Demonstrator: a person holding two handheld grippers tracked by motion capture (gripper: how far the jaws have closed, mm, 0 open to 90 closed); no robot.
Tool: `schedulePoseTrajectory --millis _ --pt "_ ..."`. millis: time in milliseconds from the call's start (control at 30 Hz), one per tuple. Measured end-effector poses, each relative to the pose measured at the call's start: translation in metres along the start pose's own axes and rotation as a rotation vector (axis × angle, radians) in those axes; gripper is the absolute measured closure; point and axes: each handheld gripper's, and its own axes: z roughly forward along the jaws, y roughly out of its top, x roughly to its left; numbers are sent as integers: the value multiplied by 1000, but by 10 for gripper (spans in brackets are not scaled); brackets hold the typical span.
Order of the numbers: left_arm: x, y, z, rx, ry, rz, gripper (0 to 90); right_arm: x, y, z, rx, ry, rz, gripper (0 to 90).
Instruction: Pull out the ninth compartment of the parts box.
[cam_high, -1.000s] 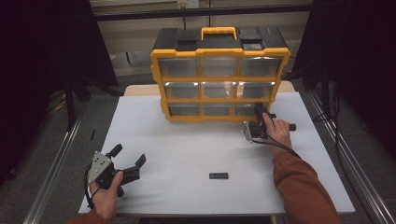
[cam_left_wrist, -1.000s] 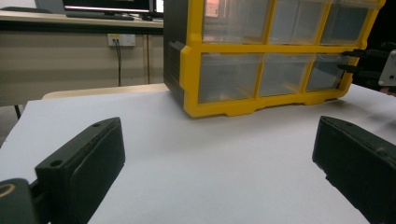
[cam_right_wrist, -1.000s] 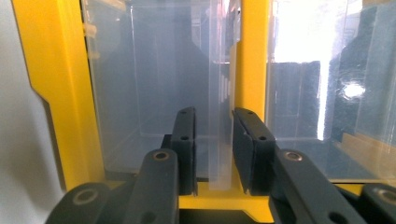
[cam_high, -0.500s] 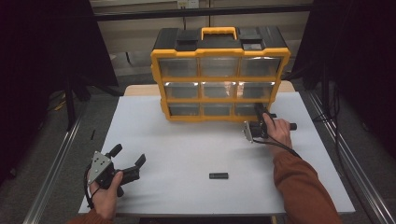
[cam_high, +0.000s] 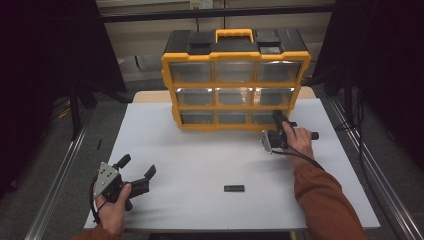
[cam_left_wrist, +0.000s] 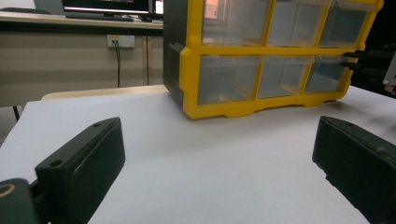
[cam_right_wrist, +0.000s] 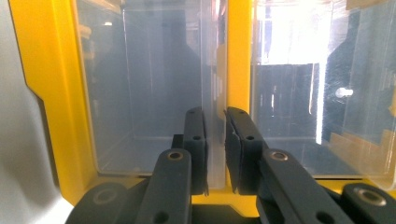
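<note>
Bottom-right drawer (cam_high: 264, 117) of yellow organizer cabinet (cam_high: 235, 80), clear plastic, seated flush in its bay at far side of white table (cam_high: 200, 160). Drawer handle (cam_right_wrist: 215, 140), a thin clear tab, pinched between pads of right gripper (cam_right_wrist: 215, 140); jaws just closed in on it, now nearly together with tab clamped. Same gripper in high view at cabinet's lower right corner (cam_high: 278, 121), right hand (cam_high: 299, 141) behind it. Drawer looks empty through the front, though glare hides part.

Step in hand, by judgement: grasp made, pull not yet begun. Next move likely calls for straight draw back toward near table edge, level with the runner, grip kept firm so thin tab does not slip; cabinet may skid forward if pull is abrupt.

Left gripper (cam_high: 136, 169) well apart, near front-left table corner, jaws wide, nothing between them. Small black block (cam_high: 234, 188) lying loose on table between the two hands.
</note>
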Motion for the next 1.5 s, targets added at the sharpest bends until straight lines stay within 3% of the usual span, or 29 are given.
schedulePoseTrajectory --millis 1500 --pt "-1 0 0 -3 -6 -3 24 -2 -2 -24 -49 4 -11 801"
